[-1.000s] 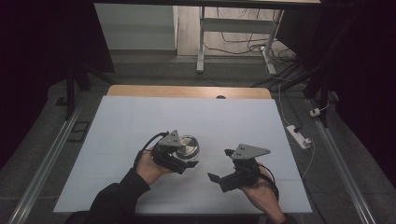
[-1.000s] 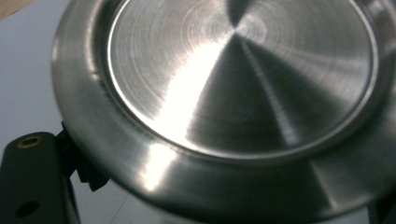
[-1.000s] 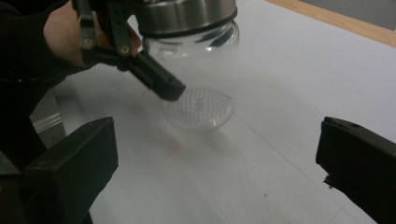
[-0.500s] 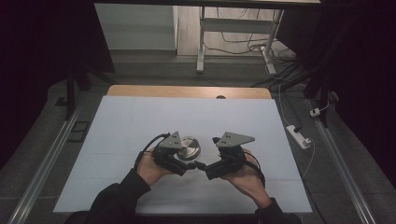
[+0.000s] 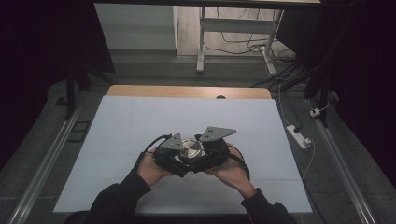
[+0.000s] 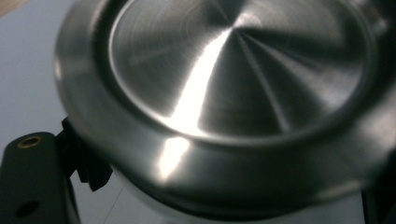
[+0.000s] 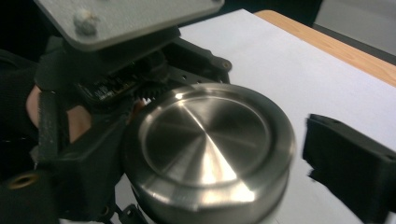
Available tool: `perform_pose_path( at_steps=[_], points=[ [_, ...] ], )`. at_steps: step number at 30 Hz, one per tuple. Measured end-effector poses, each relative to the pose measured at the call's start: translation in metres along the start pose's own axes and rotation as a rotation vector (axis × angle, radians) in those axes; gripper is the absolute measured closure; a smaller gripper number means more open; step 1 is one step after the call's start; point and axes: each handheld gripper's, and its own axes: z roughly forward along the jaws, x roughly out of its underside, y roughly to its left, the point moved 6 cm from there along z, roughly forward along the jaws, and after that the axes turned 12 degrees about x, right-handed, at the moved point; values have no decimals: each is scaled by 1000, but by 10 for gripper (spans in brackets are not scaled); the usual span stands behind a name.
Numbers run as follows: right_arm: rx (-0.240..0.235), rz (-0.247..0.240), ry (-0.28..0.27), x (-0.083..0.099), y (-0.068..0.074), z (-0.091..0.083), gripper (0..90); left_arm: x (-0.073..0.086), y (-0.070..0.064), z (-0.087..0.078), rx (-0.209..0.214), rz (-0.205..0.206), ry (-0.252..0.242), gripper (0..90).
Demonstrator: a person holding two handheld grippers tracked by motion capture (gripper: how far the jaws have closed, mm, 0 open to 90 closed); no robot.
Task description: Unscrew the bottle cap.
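Holding a round steel container point(image 5: 190, 150) near the table's point(image 5: 116, 126) front edge, the left gripper point(image 5: 173, 157) looks clamped on it, while the right gripper point(image 5: 209, 154) stands with jaws apart around its lid. Judged next: close and twist. Contact points beneath are hidden.

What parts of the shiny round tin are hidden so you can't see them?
- Its bottom and what is inside: the metal lid covers the top in the right gripper view.
- Its sides in the high view: the left gripper and right gripper crowd round the tin.
- Its full outline in the left gripper view: the tin is too close, blurred and cut off by the edges.
- Any label: none readable.
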Motion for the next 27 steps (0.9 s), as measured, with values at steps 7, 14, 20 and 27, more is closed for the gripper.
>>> perform_pose_path(
  at_steps=[7,14,20,27],
  points=[
    [-81,-14,-9,0,3,-2,185,0,-4,-1,56,32,0,149],
    [-302,-95,-29,0,3,-15,185,-3,-18,-4,200,135,14,149],
    [-501,-141,-79,2,5,-25,117,-5,-27,-2,286,161,-6,149],
    [-197,9,-1,-6,-11,-24,5,-2,-3,-6,69,32,-19,149]
  ],
)
